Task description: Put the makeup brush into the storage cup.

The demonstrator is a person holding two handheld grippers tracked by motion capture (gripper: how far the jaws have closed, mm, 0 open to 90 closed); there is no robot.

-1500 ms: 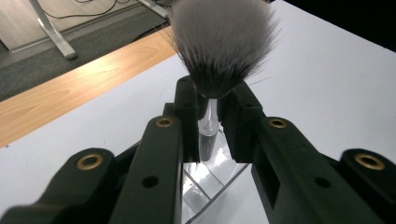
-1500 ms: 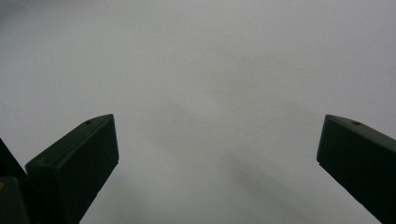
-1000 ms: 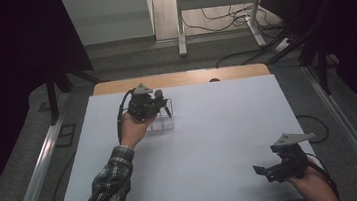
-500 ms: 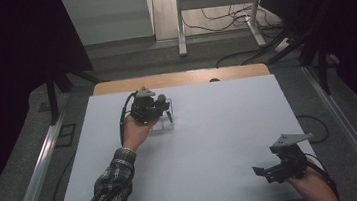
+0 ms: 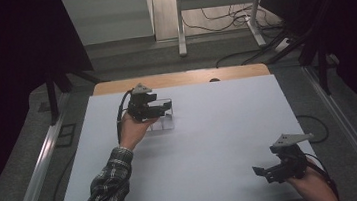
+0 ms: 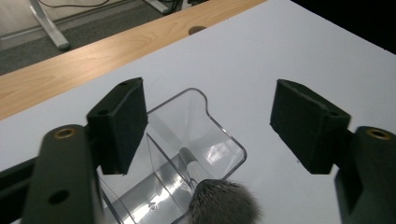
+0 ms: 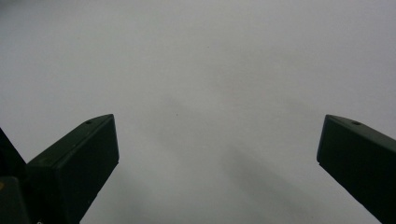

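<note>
Left gripper view: left gripper [image 6: 210,126], jaws apart and just been opening, is hovering over a clear divided organizer [image 6: 187,158] at lower centre of frame, with a makeup brush [image 6: 222,203] resting in one compartment, touched by neither pad. High view: right gripper [image 5: 274,171], jaws apart and empty, is idling at lower right of the white tabletop [image 5: 219,126]. Judged progress: brush is sitting deposited, release underway; only withdrawal is remaining.
</note>
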